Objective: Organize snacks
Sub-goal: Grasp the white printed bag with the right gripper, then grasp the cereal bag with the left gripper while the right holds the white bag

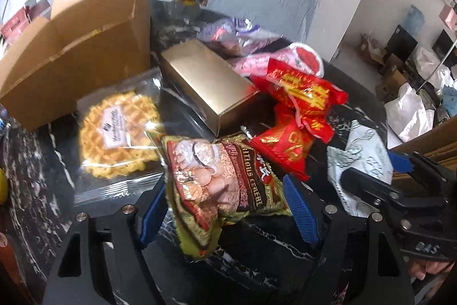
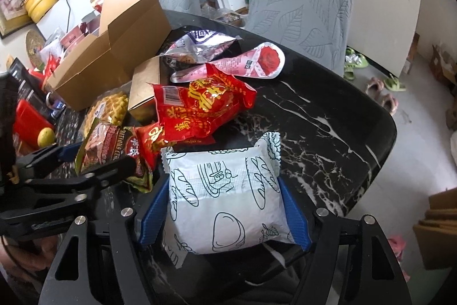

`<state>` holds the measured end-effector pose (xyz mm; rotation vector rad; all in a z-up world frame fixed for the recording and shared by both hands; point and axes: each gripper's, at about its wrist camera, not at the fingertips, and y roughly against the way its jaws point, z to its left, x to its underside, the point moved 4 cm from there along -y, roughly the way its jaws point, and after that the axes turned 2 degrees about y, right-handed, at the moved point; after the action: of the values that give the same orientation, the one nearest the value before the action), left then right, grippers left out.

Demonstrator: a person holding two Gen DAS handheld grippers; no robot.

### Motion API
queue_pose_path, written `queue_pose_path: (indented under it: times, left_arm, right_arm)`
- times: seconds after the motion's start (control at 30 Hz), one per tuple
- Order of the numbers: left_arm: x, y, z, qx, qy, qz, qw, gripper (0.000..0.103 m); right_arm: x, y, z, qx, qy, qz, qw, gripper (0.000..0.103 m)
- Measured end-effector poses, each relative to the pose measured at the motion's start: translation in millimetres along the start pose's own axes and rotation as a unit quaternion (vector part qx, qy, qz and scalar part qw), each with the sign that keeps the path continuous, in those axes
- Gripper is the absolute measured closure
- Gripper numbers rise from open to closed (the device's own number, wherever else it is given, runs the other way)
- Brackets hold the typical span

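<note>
Two blue-padded jaws pinch a puffy white bread-sketch packet (image 2: 225, 202).

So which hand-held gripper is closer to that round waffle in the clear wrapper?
Left. The left hand-held gripper sits around the cereal bag right beside the waffle; the right hand-held gripper clamps the white bread packet, farther off.
</note>
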<state>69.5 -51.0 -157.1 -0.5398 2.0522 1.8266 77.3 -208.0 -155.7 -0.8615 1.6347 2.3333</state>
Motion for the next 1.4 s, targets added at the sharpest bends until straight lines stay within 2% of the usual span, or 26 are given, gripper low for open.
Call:
queue_pose_path:
  times: [0.13, 0.37, 0.6, 0.7, 0.73, 0.87, 0.93, 1.07, 1.4]
  left_arm:
    - [-1, -15, -2, 0.013, 0.009, 0.025, 0.9996, 0.026]
    - [-1, -21, -13, -0.02, -0.028, 0.019, 0.9992, 0.026]
    - [2, -19, -13, -0.019, -0.036, 0.002, 0.9992, 0.026]
    - [6, -14, -12, -0.01, -0.037, -0.008, 0.9992, 0.036]
    - [7, -12, -11, -0.002, -0.035, -0.01, 0.9993, 0.042]
    - [7, -2, -8, 0.004, -0.031, -0.021, 0.9993, 0.051]
    - [7, 1, -8, 0.004, -0.032, -0.024, 0.9992, 0.053]
    - [11, 7, -6, 0.01, -0.03, -0.028, 0.9991, 0.057]
    - [17, 27, -3, 0.015, -0.02, -0.048, 0.9985, 0.057]
  right_arm:
    - [-1, -1, -2, -0.004, 0.0, 0.0, 1.0, 0.029]
    - [-2, -2, -3, -0.004, -0.002, 0.001, 1.0, 0.028]
    - [-1, -3, 0, 0.006, 0.007, 0.0, 1.0, 0.028]
    - [-1, -3, 2, 0.012, 0.014, 0.0, 1.0, 0.028]
    - [-1, -3, 3, 0.015, 0.017, 0.001, 1.0, 0.028]
    - [1, -4, 5, 0.021, 0.023, 0.001, 1.0, 0.028]
    - [1, -3, 6, 0.023, 0.026, 0.0, 0.999, 0.028]
    - [2, -1, 6, 0.023, 0.022, -0.006, 0.999, 0.035]
    - [11, 7, 13, -0.01, 0.004, -0.009, 1.0, 0.038]
